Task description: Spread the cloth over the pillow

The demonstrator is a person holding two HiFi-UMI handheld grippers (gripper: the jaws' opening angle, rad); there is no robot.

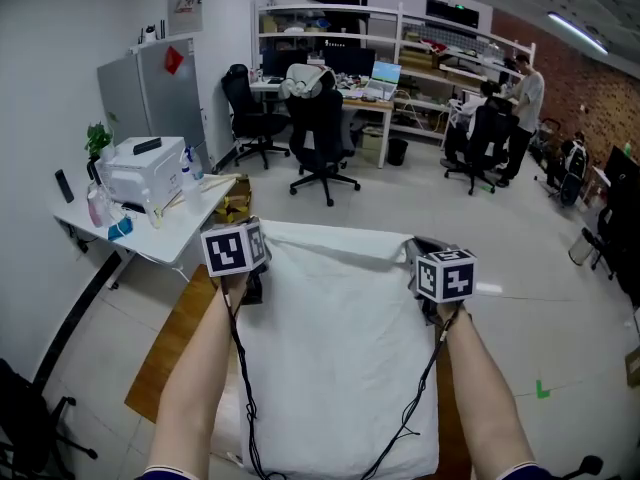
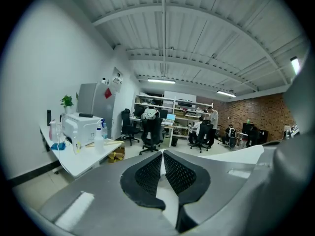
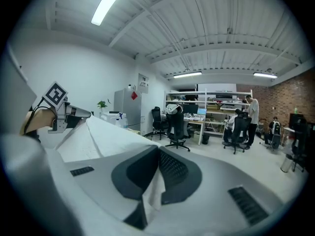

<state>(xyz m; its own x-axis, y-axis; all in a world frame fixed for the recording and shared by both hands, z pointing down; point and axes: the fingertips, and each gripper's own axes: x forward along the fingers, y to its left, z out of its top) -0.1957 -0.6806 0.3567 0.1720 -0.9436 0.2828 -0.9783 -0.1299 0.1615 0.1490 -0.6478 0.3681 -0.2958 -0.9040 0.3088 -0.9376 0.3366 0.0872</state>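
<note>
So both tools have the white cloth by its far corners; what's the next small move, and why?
Probably lower both together without opening, and lay the far edge down. The left tool and right tool each pinch a corner of the white fabric cloth, stretching that edge between them, while the rest lies spread out below them.

Open floor (image 1: 430, 213) ahead, table (image 1: 188, 226) left

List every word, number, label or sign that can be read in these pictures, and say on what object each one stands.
No text can be read in any view.
White paper notice on the wall: print too small to read.
Red diamond-shaped sticker on the grey refrigerator: no writing can be made out.
Black-and-white squares on the cubes of the left gripper and right gripper: patterns, not letters.
</note>
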